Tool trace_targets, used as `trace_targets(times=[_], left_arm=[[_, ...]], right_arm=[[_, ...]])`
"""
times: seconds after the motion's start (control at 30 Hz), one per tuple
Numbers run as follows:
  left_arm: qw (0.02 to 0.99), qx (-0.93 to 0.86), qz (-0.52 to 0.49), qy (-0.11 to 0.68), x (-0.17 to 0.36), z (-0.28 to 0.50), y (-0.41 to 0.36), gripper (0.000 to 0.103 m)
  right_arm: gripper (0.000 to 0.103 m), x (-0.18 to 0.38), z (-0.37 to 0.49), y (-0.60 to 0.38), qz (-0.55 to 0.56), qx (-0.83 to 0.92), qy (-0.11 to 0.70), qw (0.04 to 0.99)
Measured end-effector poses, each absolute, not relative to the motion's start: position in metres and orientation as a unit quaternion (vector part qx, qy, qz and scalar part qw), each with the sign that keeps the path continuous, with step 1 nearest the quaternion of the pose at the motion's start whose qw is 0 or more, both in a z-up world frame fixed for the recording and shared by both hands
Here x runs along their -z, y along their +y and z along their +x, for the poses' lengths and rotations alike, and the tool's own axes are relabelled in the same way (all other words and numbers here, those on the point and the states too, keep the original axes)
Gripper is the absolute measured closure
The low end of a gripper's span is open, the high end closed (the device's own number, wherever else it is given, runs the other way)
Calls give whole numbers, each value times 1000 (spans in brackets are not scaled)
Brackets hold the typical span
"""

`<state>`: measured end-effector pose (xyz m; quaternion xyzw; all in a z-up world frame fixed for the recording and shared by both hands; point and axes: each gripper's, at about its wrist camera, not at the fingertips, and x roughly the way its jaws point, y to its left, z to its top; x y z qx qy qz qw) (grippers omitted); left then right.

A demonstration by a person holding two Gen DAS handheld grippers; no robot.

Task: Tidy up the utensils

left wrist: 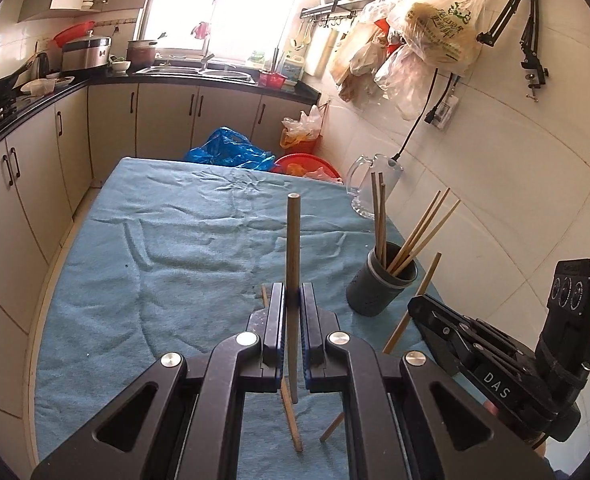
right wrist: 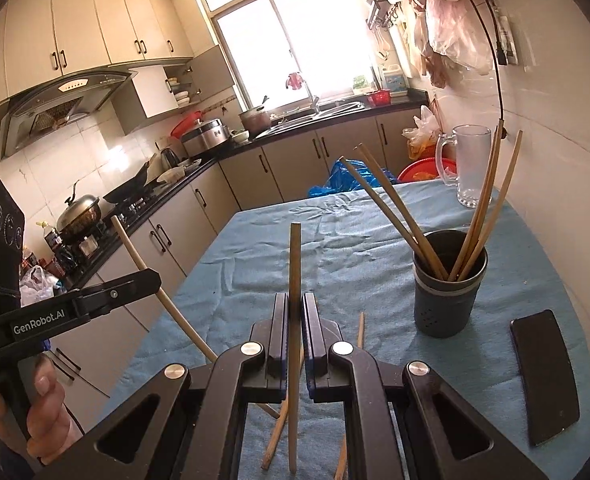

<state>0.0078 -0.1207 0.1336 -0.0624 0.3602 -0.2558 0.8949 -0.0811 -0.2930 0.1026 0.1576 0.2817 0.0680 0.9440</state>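
My left gripper (left wrist: 293, 300) is shut on a wooden chopstick (left wrist: 293, 240) that stands upright between its fingers. My right gripper (right wrist: 294, 312) is shut on another wooden chopstick (right wrist: 295, 264), also upright. A dark grey holder cup (left wrist: 379, 280) with several chopsticks in it stands on the blue towel to the right; it also shows in the right wrist view (right wrist: 449, 292). Loose chopsticks (left wrist: 291, 416) lie on the towel under the grippers. The right gripper (left wrist: 415, 308) shows at the right of the left wrist view, the left gripper (right wrist: 151, 276) at the left of the right wrist view.
A blue towel (left wrist: 175, 248) covers the table. A clear glass mug (right wrist: 469, 164) stands at the far right corner. A black phone (right wrist: 545, 376) lies right of the cup. A tiled wall (left wrist: 515, 184) runs along the right; kitchen cabinets (left wrist: 23, 184) along the left.
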Motion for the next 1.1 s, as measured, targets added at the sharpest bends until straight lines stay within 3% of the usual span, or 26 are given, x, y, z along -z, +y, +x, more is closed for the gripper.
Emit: trace_targets(times=[0.53,1.1], left_arm=[[893,270,-52,357,-144,11,-142,97],[894,309,-17,324,-189,20,-206,97]], right_arm=[[96,-112,-91,-311,170,-55,265,948],[96,-165,-107,-365,167,1,196,966]])
